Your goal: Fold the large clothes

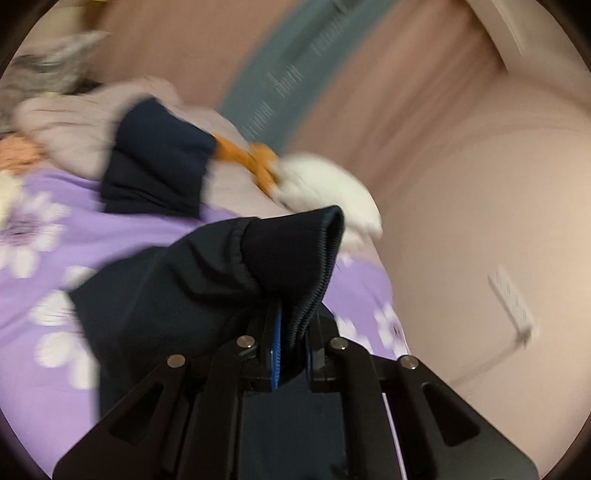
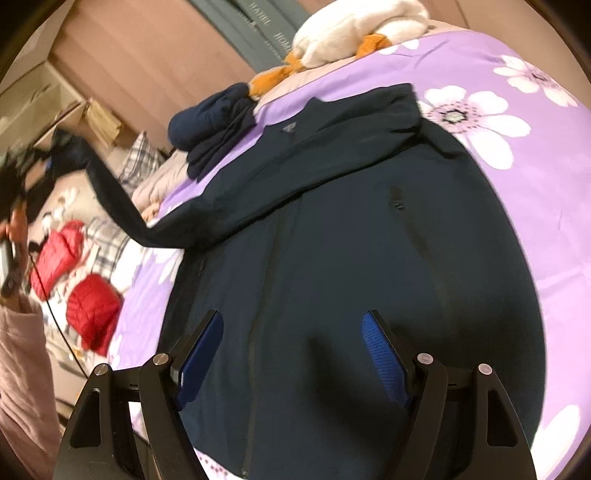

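Note:
A large dark navy jacket (image 2: 332, 229) lies spread front-up on a purple floral bedspread (image 2: 517, 192). My left gripper (image 1: 293, 343) is shut on the ribbed cuff (image 1: 295, 251) of one sleeve and holds it lifted above the bed. In the right wrist view that sleeve (image 2: 110, 199) stretches up and left to the left gripper (image 2: 44, 155). My right gripper (image 2: 291, 354) is open and empty, hovering just over the jacket's lower body.
A folded navy garment (image 2: 214, 125) and a white and orange plush toy (image 2: 351, 29) lie at the far side of the bed. Red padded garments (image 2: 92, 306) and plaid fabric (image 2: 140, 155) lie to the left. A pink wall (image 1: 461, 166) stands behind.

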A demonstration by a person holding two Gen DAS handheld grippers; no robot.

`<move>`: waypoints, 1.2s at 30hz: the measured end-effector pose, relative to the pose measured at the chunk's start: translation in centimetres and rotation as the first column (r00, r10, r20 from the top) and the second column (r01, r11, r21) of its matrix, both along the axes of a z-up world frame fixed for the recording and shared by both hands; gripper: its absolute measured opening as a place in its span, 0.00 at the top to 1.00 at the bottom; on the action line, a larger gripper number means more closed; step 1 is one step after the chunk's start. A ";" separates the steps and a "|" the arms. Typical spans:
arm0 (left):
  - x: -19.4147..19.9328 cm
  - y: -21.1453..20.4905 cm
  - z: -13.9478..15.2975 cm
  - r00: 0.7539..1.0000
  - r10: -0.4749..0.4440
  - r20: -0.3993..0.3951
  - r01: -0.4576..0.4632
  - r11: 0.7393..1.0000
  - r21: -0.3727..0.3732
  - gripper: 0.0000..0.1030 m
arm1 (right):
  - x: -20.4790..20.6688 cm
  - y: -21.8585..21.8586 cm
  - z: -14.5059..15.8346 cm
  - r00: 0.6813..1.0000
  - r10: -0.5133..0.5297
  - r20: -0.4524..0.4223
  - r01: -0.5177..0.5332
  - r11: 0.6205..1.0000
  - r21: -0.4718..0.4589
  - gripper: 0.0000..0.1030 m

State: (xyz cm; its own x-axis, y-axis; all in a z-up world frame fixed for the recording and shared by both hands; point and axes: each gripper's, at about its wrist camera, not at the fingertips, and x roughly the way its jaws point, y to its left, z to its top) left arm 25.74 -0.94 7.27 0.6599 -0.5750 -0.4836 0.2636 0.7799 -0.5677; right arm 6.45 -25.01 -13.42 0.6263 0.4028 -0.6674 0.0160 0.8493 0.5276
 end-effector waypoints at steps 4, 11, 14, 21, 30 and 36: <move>3.9 -13.0 -3.7 0.988 -0.134 -0.081 0.143 0.984 0.107 0.90 | -0.6 -2.4 -0.1 0.999 -0.043 0.008 0.043 0.999 0.016 0.25; 5.6 -22.4 -13.3 0.922 -0.267 -0.280 0.302 0.949 0.087 0.22 | -1.0 -5.0 -1.6 0.994 -0.098 -0.050 0.097 0.995 -0.031 0.24; 4.3 -19.9 -14.7 0.922 -0.283 -0.265 0.315 0.945 0.087 0.22 | -0.9 -5.8 -2.2 0.991 -0.113 -0.067 0.111 0.993 -0.031 0.24; 3.1 -2.8 -16.7 0.969 -0.036 -0.245 0.054 0.996 0.068 0.21 | 1.7 -6.4 -3.1 0.989 -0.119 -0.087 0.117 0.993 -0.032 0.24; 4.0 11.6 -23.9 0.905 0.149 -0.398 -0.208 0.972 -0.109 0.21 | 11.1 -6.0 -1.4 0.988 -0.156 -0.008 0.156 0.987 -0.035 0.24; 6.6 12.1 -26.4 0.883 0.176 -0.435 -0.299 0.925 -0.234 0.19 | 16.7 -7.0 -2.8 0.968 -0.248 -0.039 0.241 0.961 -0.136 0.24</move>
State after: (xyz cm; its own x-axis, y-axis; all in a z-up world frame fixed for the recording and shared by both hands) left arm 32.30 11.13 -19.18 0.5803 -0.5788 -0.5729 -0.2055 0.5766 -0.7908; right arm 23.17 -32.03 -16.23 0.6558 0.1499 -0.7399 0.2576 0.8769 0.4059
